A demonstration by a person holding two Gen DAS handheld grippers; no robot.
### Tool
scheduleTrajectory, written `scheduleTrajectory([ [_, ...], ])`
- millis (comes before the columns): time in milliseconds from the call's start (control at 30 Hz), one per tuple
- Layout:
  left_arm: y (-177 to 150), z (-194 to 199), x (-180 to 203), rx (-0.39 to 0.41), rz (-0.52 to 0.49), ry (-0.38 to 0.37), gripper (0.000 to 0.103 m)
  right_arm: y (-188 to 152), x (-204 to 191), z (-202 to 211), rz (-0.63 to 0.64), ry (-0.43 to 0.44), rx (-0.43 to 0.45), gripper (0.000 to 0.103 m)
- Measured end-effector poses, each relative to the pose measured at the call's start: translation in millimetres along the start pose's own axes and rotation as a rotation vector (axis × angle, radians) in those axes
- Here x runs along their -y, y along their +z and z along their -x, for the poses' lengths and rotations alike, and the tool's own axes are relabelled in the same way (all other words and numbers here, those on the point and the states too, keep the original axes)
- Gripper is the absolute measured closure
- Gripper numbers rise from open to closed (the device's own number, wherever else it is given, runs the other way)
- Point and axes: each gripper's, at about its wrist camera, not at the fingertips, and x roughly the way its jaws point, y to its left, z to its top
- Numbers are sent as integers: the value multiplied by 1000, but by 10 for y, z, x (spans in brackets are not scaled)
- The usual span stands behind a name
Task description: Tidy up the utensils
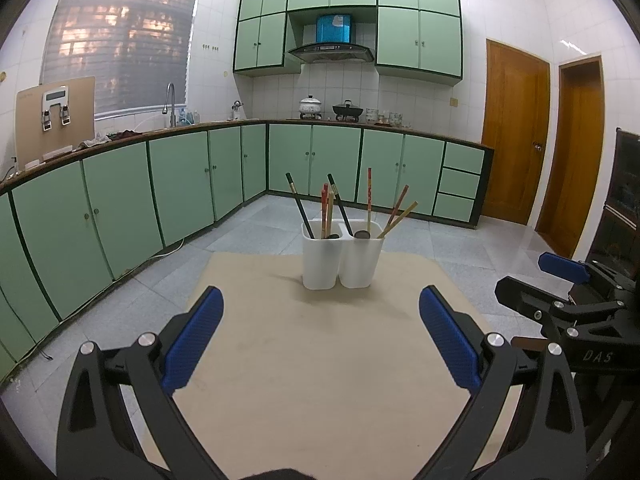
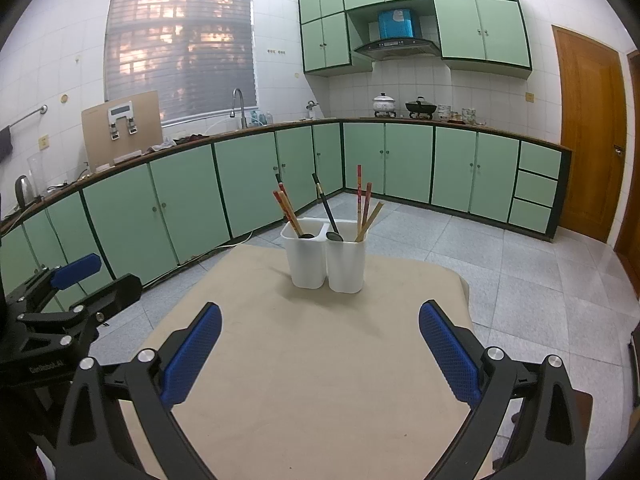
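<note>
Fingers of the left gripper spread wide, holding and touching nothing above the beige tabletop. Right gripper likewise wide open and empty, well short of the two white holders. Holders stand touching side by side at the tabletop's far end, containing upright chopsticks and dark ladles.

Both views are evenly, softly lit and sharp. Warm daylight glows through the window blinds; the tiled floor shows faint glare. Fisheye curvature bends edges, and corners vignette black.
</note>
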Motion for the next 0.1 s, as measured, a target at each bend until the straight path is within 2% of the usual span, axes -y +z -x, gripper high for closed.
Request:
scheduleTrajectory([
  [100, 21, -2, 8, -2, 3, 2, 8, -1, -1, -1, 1, -1, 0, 6],
])
